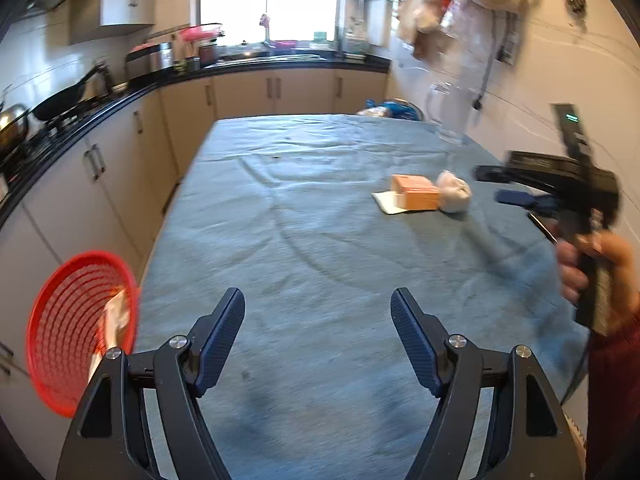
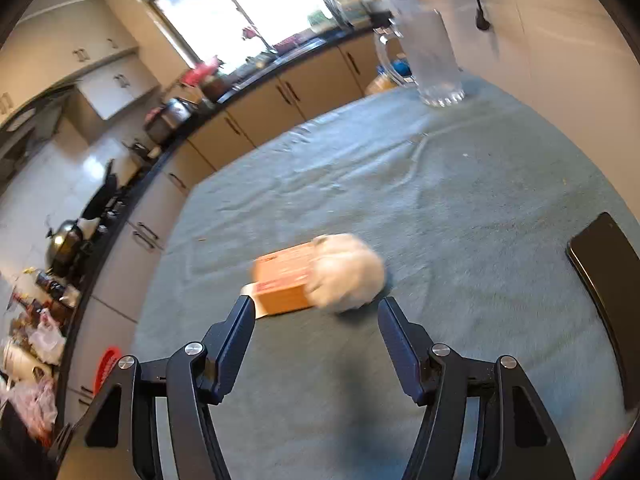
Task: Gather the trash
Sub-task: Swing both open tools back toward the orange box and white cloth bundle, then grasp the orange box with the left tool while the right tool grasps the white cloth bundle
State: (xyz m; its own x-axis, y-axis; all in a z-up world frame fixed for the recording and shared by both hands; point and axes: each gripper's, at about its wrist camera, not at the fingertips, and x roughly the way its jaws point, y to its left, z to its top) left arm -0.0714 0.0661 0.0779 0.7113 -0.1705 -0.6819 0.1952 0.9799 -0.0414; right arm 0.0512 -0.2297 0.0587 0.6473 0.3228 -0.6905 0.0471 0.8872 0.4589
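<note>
On the grey-blue cloth-covered table (image 1: 320,216), you are mid-collection: your right gripper (image 2: 316,336), jaws spread and empty, nears one orange cardboard box (image 2: 282,280) touching one crumpled white paper wad (image 2: 348,276). Next, straddle one piece and close. One red mesh basket (image 1: 76,328) waits beside your spread, empty left gripper (image 1: 318,340).

Bare cloth-covered table (image 2: 460,200) lies open ahead of both grippers. Box (image 2: 286,284) and tissue wad (image 2: 348,272), touching, sit mid-table; pitcher (image 2: 432,56) far corner, phone (image 2: 608,280) at right edge.
</note>
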